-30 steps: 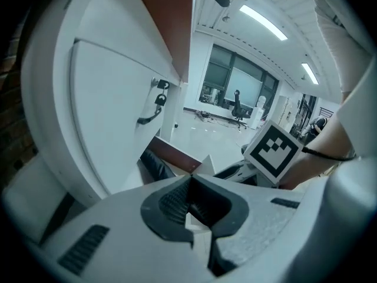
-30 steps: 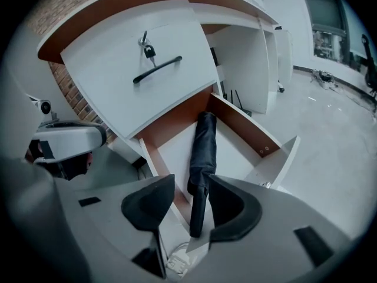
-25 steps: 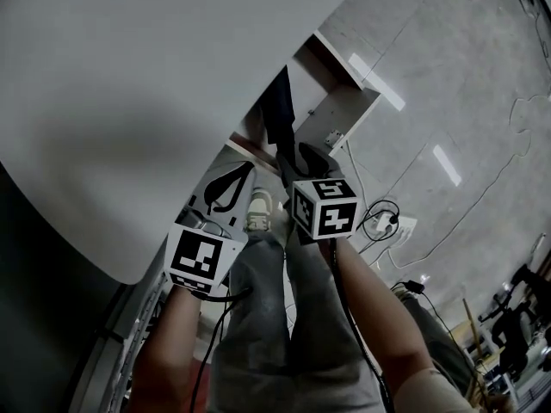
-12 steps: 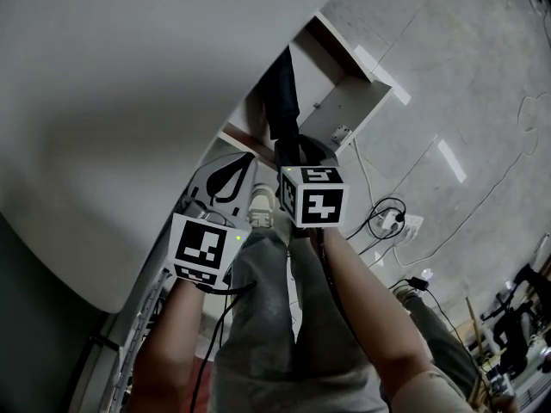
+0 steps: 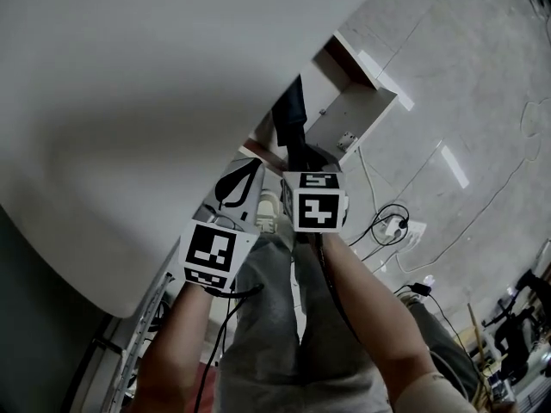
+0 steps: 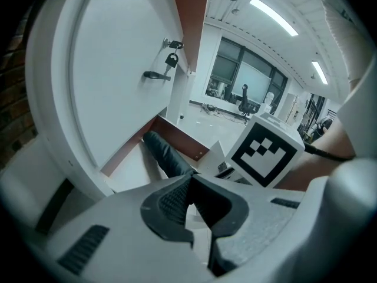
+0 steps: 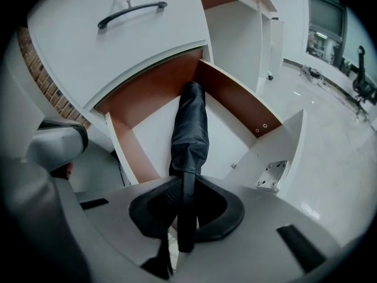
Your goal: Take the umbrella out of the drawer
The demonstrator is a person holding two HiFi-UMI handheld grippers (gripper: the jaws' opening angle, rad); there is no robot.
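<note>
**Umbrella [image 7: 189,128] lined up with the right gripper [image 7: 184,208]**

It's lying in the open drawer [image 7: 235,102], long axis running straight away from that gripper, whose fingers are closing around the near end. The left gripper [image 6: 189,200] is hanging alongside, fingers pressed together on nothing. I'm guessing a straight pull back.

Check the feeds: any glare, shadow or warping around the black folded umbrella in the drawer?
Head view: dim, broad soft shadow on the white curved desktop, light streaks on the grey floor. Right gripper view: black folded umbrella sharp, brown-walled drawer edges bowed. Left gripper view: ceiling lights glare, corners dark.
</note>
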